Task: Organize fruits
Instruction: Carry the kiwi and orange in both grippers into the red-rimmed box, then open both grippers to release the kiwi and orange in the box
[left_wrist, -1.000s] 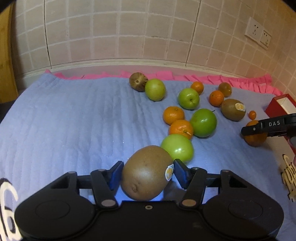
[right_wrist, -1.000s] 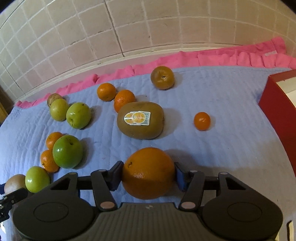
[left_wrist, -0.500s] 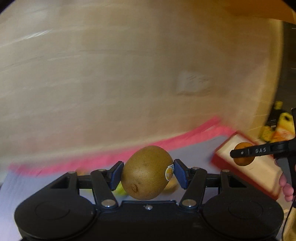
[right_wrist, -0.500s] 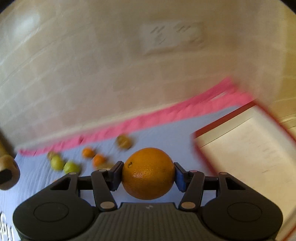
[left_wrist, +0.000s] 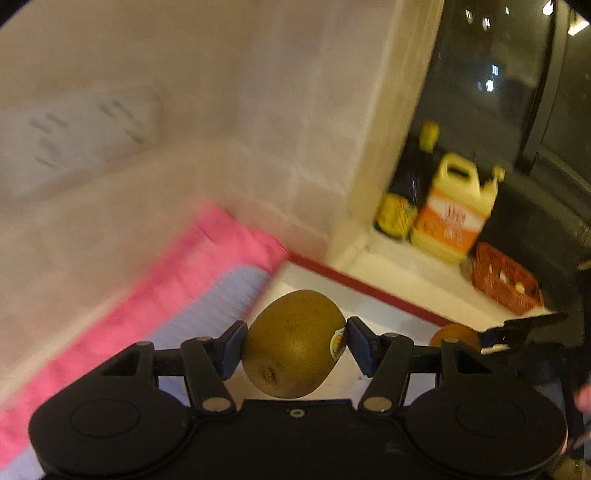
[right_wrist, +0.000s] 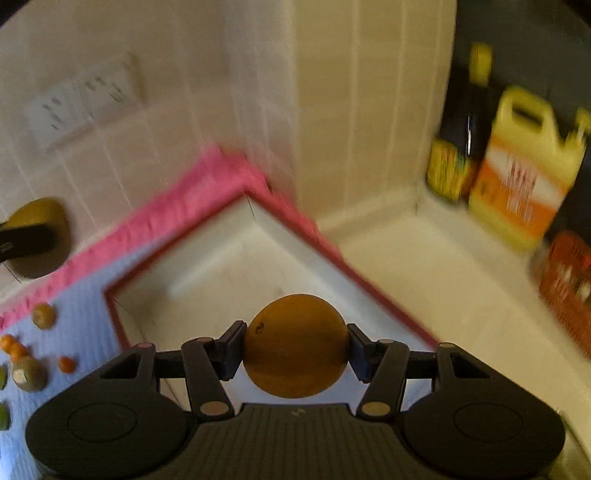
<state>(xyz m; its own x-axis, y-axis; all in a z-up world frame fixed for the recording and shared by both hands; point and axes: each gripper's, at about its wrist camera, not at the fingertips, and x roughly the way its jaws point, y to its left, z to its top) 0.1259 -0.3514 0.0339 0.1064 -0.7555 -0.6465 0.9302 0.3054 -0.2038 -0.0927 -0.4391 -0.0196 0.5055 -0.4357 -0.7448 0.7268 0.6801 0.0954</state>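
My left gripper (left_wrist: 293, 345) is shut on a brown kiwi (left_wrist: 291, 343) with a small sticker, held in the air over the near corner of a red-rimmed white box (left_wrist: 369, 290). My right gripper (right_wrist: 295, 347) is shut on an orange (right_wrist: 295, 345), held above the open white inside of the same box (right_wrist: 229, 258). The right gripper with its orange shows at the right in the left wrist view (left_wrist: 456, 336). The left gripper's kiwi shows at the left edge of the right wrist view (right_wrist: 38, 236). Several small fruits (right_wrist: 27, 373) lie on the blue cloth at lower left.
A pink-edged blue cloth (left_wrist: 207, 310) covers the counter beside the box. A tiled wall (right_wrist: 184, 110) with sockets stands behind. A yellow jug (right_wrist: 521, 177), a dark bottle (right_wrist: 458, 147) and a red basket (right_wrist: 569, 295) stand on the ledge to the right.
Both grippers lifted their fruits off the cloth and swung right, from over the fruit pile to over the red-rimmed box. Both stay shut on their fruits.
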